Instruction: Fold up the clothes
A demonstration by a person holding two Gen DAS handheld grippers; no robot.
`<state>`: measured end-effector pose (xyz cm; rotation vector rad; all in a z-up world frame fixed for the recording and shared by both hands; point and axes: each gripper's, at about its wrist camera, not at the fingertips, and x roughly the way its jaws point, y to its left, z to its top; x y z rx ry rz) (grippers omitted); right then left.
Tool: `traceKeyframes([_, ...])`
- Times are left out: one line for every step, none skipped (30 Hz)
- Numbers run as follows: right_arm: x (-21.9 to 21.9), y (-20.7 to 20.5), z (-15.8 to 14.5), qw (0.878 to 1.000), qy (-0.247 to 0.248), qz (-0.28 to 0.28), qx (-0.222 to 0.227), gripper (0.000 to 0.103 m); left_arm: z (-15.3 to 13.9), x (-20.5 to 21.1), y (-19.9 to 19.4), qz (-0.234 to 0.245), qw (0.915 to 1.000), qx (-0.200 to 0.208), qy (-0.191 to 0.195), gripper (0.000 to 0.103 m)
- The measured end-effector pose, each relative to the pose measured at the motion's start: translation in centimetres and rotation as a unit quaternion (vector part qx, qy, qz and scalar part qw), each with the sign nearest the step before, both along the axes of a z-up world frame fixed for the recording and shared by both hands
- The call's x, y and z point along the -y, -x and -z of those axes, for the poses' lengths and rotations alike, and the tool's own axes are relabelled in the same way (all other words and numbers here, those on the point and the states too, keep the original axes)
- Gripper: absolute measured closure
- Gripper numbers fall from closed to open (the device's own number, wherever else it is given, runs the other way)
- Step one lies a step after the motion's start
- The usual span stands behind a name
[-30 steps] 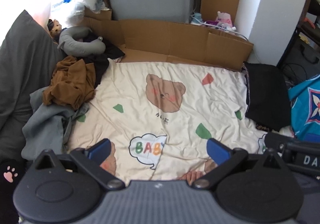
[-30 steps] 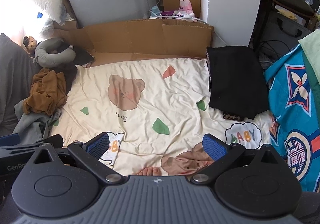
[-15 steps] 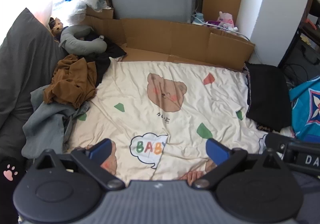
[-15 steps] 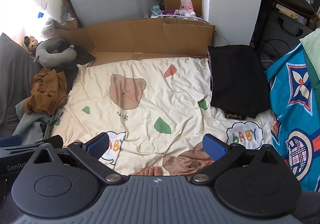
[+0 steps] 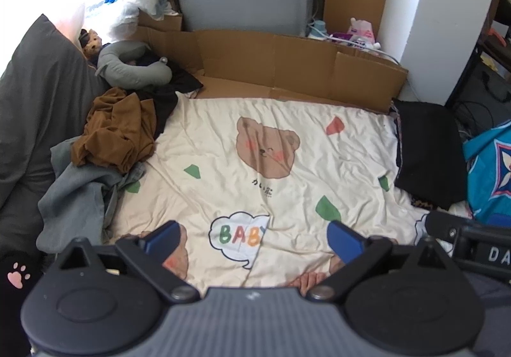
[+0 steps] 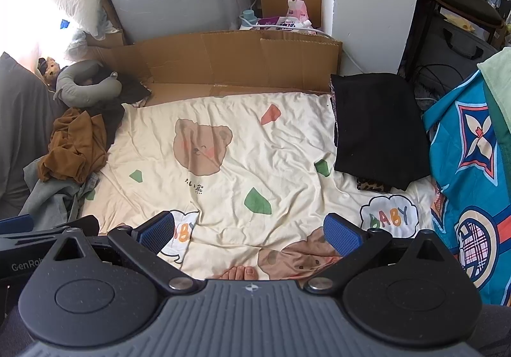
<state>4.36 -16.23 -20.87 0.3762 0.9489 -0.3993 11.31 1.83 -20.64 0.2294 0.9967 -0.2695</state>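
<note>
Clothes, one brown [image 5: 115, 130], one grey [image 5: 76, 203]

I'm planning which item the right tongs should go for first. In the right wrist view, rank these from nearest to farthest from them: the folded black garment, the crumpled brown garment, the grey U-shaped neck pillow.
Measured from the right tongs, which are open and empty:
1. Folded black garment, on the right.
2. Crumpled brown garment, on the left.
3. Grey U-shaped neck pillow, far left, beyond the brown one.

leopard-print cloth [image 6: 372, 185] mostly hidden under black garment [image 6: 377, 130], toes [image 6: 239, 272] half-hidden
</note>
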Motion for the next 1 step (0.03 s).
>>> traceKeyframes([-0.02, 0.02, -0.02, 1.000, 0.000, 0.000, 0.000, 0.001, 0.00, -0.04, -0.01, -0.001, 1.0000, 0.000, 0.000, 0.003])
